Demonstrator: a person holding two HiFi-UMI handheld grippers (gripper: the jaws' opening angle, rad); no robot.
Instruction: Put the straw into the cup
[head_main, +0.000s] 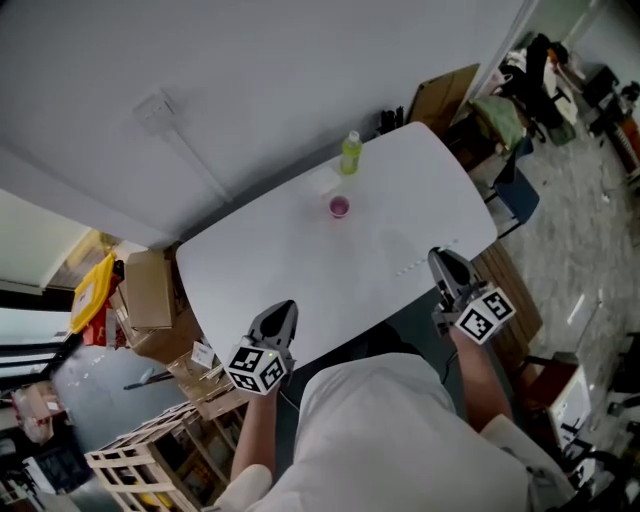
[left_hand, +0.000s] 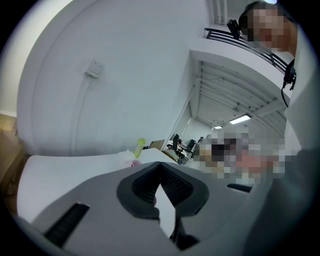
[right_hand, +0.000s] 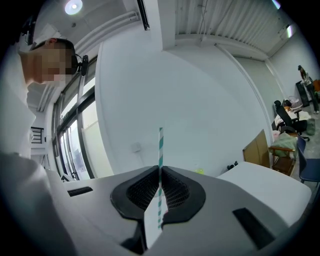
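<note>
A small pink cup (head_main: 339, 207) stands on the white table (head_main: 250, 260), toward its far side; it also shows as a pink speck (left_hand: 136, 163) past the left jaws. My right gripper (head_main: 441, 259) hangs over the table's near right edge, shut on a green-and-white striped straw (right_hand: 160, 150). The straw sticks up between the closed jaws, and from above it is a faint dotted line (head_main: 420, 262). My left gripper (head_main: 283, 311) is at the near left edge, with jaws closed and nothing between them (left_hand: 160, 169). Both grippers are well short of the cup.
A green bottle (head_main: 350, 152) stands behind the cup, beside a white paper (head_main: 323, 182). Cardboard boxes (head_main: 150, 290) and a wooden crate (head_main: 150, 460) sit on the floor at left. A blue chair (head_main: 518, 195) is off the table's right end. A white wall backs the table.
</note>
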